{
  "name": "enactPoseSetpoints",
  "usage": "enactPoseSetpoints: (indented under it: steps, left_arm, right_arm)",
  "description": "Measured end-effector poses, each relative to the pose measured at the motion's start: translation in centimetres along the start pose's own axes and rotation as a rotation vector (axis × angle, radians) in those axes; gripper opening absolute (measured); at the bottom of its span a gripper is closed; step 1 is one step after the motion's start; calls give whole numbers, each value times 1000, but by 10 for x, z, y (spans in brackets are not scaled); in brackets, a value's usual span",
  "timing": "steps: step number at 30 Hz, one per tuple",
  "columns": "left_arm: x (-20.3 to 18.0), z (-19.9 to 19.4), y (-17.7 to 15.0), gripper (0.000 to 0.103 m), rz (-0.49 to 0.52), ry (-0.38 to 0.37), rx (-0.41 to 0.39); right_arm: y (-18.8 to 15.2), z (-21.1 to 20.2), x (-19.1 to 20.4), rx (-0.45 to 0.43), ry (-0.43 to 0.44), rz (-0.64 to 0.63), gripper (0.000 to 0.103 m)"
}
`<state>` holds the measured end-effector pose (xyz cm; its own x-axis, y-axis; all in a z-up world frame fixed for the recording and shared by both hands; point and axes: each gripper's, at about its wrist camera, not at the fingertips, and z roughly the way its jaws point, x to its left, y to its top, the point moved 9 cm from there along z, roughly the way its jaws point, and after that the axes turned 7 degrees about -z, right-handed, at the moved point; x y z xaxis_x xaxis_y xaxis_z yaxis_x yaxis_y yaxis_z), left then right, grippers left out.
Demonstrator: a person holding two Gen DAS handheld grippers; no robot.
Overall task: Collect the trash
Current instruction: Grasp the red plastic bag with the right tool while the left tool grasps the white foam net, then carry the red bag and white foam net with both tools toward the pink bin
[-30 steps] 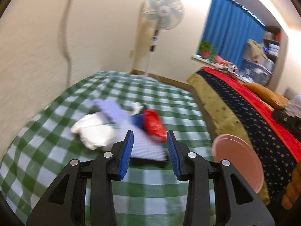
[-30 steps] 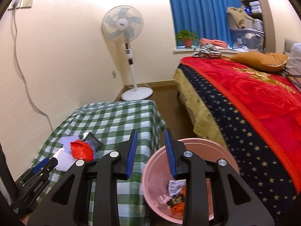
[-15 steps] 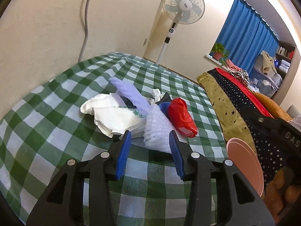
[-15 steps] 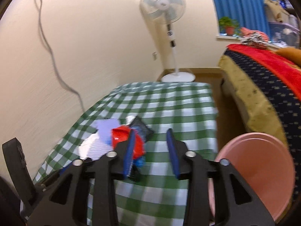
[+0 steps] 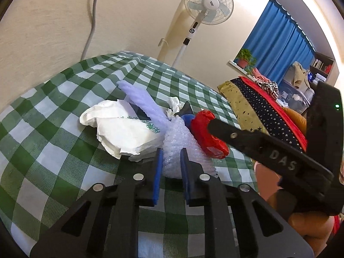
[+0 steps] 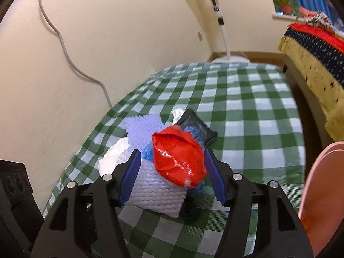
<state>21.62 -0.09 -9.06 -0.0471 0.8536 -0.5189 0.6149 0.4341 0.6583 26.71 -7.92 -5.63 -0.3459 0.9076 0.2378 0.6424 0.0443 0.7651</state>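
Observation:
A heap of trash lies on the green checked tablecloth [image 5: 53, 142]: a white foam net [image 5: 178, 144], a crumpled white paper [image 5: 120, 129], a lilac foam sheet [image 5: 142, 101], a red wrapper [image 5: 206, 133] and a black packet [image 6: 197, 124]. My left gripper [image 5: 170, 163] is shut on the white foam net. My right gripper [image 6: 172, 172] is open, its jaws on either side of the red wrapper [image 6: 178, 161], which sits on the foam net [image 6: 159, 187]. The right gripper also shows in the left wrist view, reaching in from the right.
A pink bin [image 6: 322, 193] stands at the table's right edge. A wall with a grey cable [image 6: 64, 49] runs along the left. A standing fan [image 5: 206, 2] is behind the table. A bed with a red and navy cover [image 5: 268, 116] lies to the right.
My left gripper has closed on the white foam net. My right gripper has moved in from the bin side and now straddles the red wrapper.

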Motion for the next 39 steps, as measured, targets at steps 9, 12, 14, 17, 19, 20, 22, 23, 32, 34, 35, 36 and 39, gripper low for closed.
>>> enactPoseSetpoints:
  steps: [9,12,14,17,19,20,22,23,32,34,35,36,39]
  left_arm:
    - [-4,-2,2,13,16,-15,-1]
    - [-8,-6,3,12,28,-22,-5]
    - [-10,-8,4,12,34,-25,-6]
    - [-16,-13,6,11,52,-32,-13]
    - [-19,-18,6,11,62,-36,-18]
    - [-22,-20,7,11,68,-39,-22]
    - [-25,-24,7,11,79,-41,-27]
    - [-27,-27,8,11,86,-43,-30]
    - [-39,-44,8,11,131,-48,-47]
    - [-40,-47,8,11,137,-48,-49]
    - [-42,-49,9,11,140,-49,-51]
    - [-43,-50,8,11,142,-49,-53]
    - [-47,-55,8,11,154,-54,-57]
  right_arm:
    - [-1,-10,-7,-5,-43,-29,24]
    - [3,-22,-14,-27,-58,-17,22]
    - [5,-30,-18,-41,-71,-18,21]
    - [8,-43,-22,-59,-84,-14,20]
    - [8,-53,-26,-72,-97,-14,20]
    - [8,-59,-28,-78,-105,-14,20]
    - [7,-66,-30,-85,-114,-12,20]
    - [7,-72,-32,-90,-120,-10,20]
    - [5,-109,-37,-133,-161,-14,20]
    - [6,-118,-36,-142,-169,-19,20]
    - [7,-123,-36,-148,-173,-22,20]
    - [8,-127,-37,-154,-175,-23,20]
    - [12,-145,-37,-176,-184,-23,20]
